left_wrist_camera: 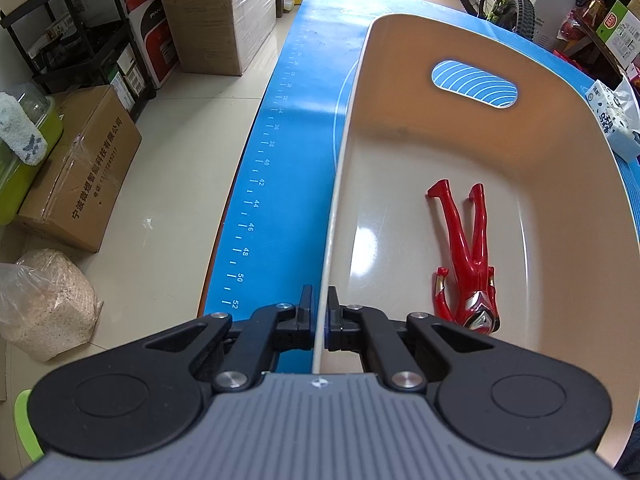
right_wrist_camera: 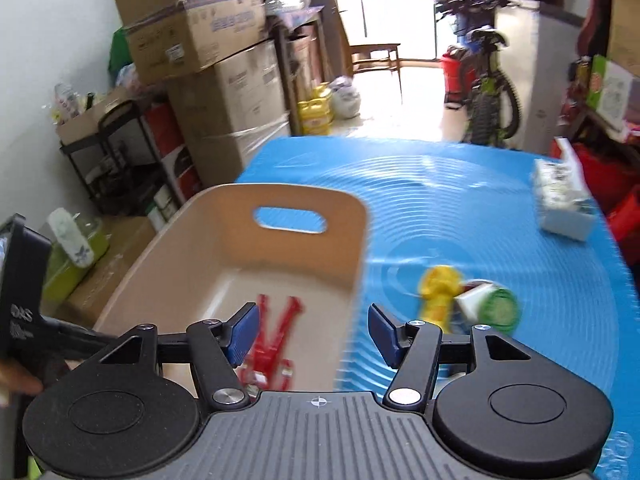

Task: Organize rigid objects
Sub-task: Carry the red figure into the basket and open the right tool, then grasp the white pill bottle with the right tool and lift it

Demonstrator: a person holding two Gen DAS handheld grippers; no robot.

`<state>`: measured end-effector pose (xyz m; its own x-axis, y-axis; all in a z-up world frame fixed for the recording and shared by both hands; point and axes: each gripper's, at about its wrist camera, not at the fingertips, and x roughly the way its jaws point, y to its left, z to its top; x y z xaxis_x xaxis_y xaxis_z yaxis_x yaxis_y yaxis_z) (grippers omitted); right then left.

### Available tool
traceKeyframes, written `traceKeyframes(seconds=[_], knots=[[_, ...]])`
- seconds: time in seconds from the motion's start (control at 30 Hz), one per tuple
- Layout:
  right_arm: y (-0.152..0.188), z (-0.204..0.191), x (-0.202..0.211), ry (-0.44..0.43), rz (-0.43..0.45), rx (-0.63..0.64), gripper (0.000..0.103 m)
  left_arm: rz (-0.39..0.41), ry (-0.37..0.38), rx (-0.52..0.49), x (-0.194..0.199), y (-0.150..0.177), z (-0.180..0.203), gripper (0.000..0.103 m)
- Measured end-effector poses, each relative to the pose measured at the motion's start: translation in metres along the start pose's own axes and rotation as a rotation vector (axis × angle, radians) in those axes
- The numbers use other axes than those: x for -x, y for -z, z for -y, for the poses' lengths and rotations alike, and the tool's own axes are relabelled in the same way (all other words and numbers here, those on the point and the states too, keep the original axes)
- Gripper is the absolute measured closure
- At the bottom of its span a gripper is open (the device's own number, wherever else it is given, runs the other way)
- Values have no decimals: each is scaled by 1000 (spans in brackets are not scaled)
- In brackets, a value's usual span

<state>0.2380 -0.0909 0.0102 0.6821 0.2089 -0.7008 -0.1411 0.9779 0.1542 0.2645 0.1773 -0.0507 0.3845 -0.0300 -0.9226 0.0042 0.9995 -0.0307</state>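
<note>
One glossy red figurine (left_wrist_camera: 468, 264) in smooth beige bin (left_wrist_camera: 400, 32), left gripper (left_wrist_camera: 319, 312) pinching rim, right gripper (right_wrist_camera: 314, 330) released.

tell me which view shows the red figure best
Left wrist view: the red figure lies sharp and fully visible on the bin floor. In the right wrist view it is motion-blurred and partly hidden behind the right gripper.

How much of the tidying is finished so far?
Done: the red figure lies in the beige bin. In hand: the left hand-held gripper clamps the bin's rim; the right hand-held gripper is open, empty. Left: yellow toy and green-lidded item on the mat.
</note>
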Motion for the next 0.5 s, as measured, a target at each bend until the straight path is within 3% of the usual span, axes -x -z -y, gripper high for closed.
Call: traceKeyframes(seconds=[0.3, 0.5], knots=[[50, 61, -2, 104, -98, -32, 35, 1, 0, 3, 0, 1, 0, 98], [88, 71, -18, 92, -165, -46, 37, 1, -1, 0, 0, 1, 1, 98]])
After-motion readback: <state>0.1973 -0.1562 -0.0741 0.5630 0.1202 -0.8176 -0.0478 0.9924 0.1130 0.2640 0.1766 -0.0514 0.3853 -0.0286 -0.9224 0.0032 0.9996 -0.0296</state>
